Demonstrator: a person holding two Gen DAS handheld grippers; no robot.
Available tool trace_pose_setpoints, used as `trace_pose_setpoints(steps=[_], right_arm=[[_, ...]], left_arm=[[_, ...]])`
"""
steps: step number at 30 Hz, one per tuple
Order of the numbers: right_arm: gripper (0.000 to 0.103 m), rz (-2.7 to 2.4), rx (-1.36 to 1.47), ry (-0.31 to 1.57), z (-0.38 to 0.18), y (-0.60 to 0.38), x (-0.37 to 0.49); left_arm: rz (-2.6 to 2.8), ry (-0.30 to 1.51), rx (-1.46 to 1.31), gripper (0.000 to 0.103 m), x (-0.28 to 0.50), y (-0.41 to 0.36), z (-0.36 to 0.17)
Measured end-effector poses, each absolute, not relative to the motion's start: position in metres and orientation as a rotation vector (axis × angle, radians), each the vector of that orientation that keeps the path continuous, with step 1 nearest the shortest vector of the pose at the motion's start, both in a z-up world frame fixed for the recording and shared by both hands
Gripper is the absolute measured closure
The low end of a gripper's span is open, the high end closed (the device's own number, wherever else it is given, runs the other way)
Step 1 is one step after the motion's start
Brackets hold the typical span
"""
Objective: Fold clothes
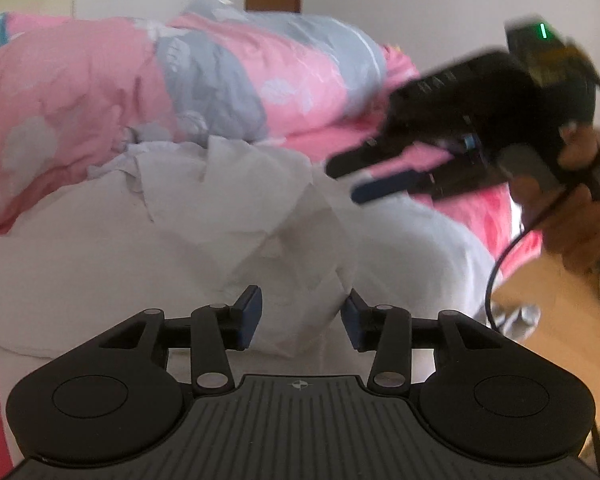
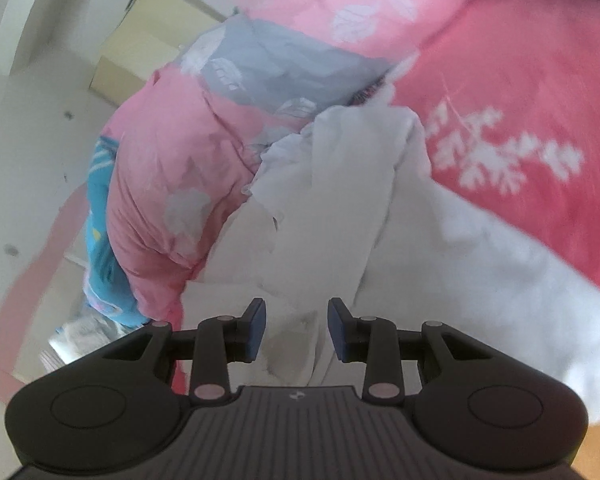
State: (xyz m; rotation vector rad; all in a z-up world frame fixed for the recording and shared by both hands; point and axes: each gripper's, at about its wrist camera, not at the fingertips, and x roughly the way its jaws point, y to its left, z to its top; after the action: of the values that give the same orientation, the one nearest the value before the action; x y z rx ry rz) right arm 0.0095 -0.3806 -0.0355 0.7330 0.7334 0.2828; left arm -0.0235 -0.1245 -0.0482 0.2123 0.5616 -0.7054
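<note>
Pink and grey quilt (image 1: 100,92) bunched at far left of the bed. White garment (image 1: 204,232) lies crumpled on the pink bedsheet (image 2: 520,92), against the quilt. Left gripper (image 1: 302,318) hovers just over the garment, jaws wide apart, nothing between the pads. Right gripper (image 1: 360,178) further right, held by a hand (image 1: 576,220), fingers parted, empty; its wrist view shows wide jaws above the white cloth.

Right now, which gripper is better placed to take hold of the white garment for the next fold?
Probably left. The left gripper is open low over the white garment, cloth between its fingers. The right gripper is open too, but held above the bed.
</note>
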Motion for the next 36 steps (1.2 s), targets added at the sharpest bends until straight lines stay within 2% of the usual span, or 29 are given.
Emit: trace_pose_setpoints(steps=[5,13,19,21,24,26,27,30,36], right_arm=[[0.066,0.256,0.357,0.697,-0.019,-0.354,-0.007],[0.069,0.302,0.026,0.689,-0.028,-0.321,-0.015],[0.071,0.327,-0.037,0.685,-0.035,-0.315,-0.003],[0.076,0.335,-0.039,0.687,-0.038,-0.315,0.001],[0.089,0.343,-0.033,0.674,-0.042,-0.316,0.007],[0.101,0.356,-0.017,0.654,-0.041,-0.316,0.008],[0.103,0.362,-0.009,0.644,-0.040,-0.316,0.008],[0.103,0.368,0.010,0.595,-0.034,-0.317,0.002],[0.103,0.353,0.054,0.504,-0.013,-0.335,-0.019]], left_arm=[[-0.710,0.563,0.223,0.060,-0.022,-0.132,-0.051],[-0.703,0.528,0.268,0.060,-0.022,-0.135,-0.049],[-0.714,0.535,0.271,0.065,-0.023,-0.138,-0.052],[-0.718,0.537,0.271,0.067,-0.024,-0.139,-0.053],[-0.728,0.535,0.274,0.073,-0.024,-0.140,-0.053],[-0.734,0.533,0.267,0.081,-0.025,-0.140,-0.052],[-0.736,0.533,0.262,0.084,-0.025,-0.140,-0.052],[-0.750,0.538,0.229,0.093,-0.026,-0.139,-0.048],[-0.832,0.509,0.144,0.094,-0.035,-0.142,-0.029]])
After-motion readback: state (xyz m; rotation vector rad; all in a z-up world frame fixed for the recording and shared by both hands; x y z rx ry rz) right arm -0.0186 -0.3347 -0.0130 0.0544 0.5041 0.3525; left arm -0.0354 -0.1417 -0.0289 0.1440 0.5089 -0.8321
